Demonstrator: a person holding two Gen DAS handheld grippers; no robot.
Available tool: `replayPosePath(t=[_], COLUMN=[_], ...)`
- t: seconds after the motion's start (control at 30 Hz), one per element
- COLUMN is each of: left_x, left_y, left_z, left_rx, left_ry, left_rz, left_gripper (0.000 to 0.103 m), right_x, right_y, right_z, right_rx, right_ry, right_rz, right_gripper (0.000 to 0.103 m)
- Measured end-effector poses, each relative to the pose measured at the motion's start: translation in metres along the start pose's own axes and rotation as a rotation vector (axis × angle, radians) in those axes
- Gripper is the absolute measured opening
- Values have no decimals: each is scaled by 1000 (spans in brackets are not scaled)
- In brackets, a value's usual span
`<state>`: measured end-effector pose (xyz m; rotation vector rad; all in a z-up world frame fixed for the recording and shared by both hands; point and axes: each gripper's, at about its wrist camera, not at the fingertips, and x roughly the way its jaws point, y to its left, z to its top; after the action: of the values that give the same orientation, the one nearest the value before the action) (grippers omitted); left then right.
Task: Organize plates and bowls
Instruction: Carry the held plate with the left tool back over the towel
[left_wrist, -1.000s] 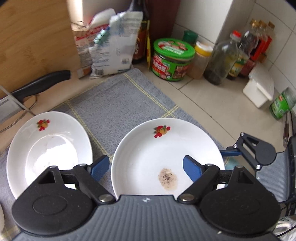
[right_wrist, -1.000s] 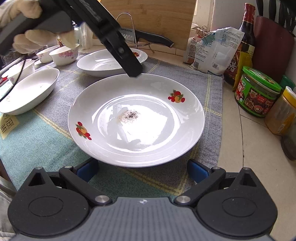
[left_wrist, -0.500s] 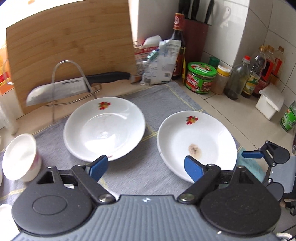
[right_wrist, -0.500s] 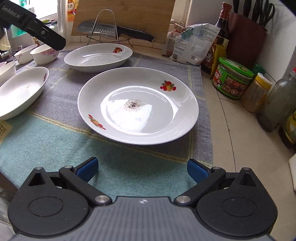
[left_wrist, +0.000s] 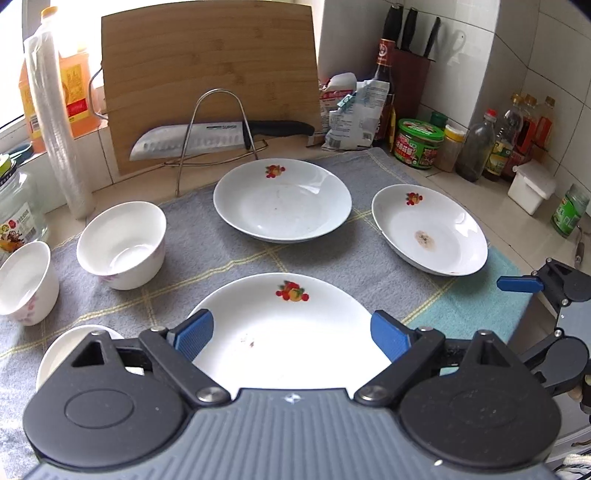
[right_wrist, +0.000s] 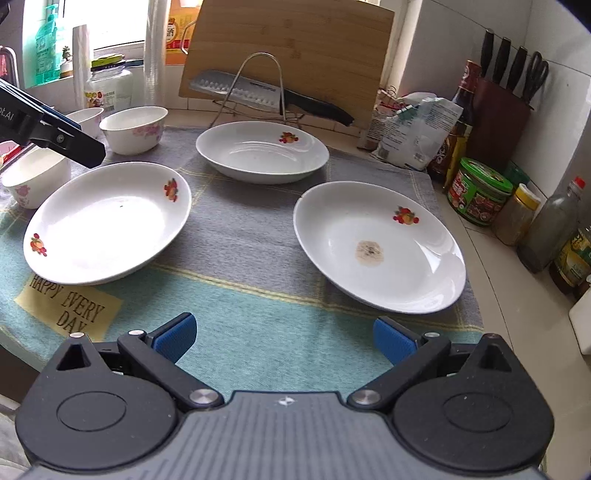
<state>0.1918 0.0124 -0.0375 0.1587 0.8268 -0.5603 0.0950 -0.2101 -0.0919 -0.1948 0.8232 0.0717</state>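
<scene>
Currently left gripper (left_wrist: 291, 330) spread, ribbed blue pads empty, above a glossy round fruit-print plate (left_wrist: 284, 328); stained plate (left_wrist: 430, 230) at 2 o'clock. Right gripper (right_wrist: 283, 338) spread, empty, over woven cloth (right_wrist: 258, 295).

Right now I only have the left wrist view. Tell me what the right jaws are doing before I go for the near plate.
Observer: The right gripper is open, with its jaws wide apart and nothing between them, above the teal cloth.
Operator: Report what is on the front plate's near rim. My view hides it.
Observer: The front plate carries a second fruit motif on that near rim.
Operator: Name anything lying beside it.
Observer: A yellow label reading HAPPY EVERY DAY lies on the cloth just in front of the plate.
</scene>
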Motion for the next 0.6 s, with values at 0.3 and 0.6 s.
replayPosePath(t=[0.3,0.6], left_x=[4,20], left_y=[16,14], left_z=[1,10], left_rx=[-68,-110], left_ry=[14,81], left_rz=[60,145], left_gripper=[92,92], right_x=[21,51], right_y=[16,25], right_z=[18,17], right_rx=[-117,-228], right_ry=[-8,6], right_rz=[150,391], right_gripper=[103,103])
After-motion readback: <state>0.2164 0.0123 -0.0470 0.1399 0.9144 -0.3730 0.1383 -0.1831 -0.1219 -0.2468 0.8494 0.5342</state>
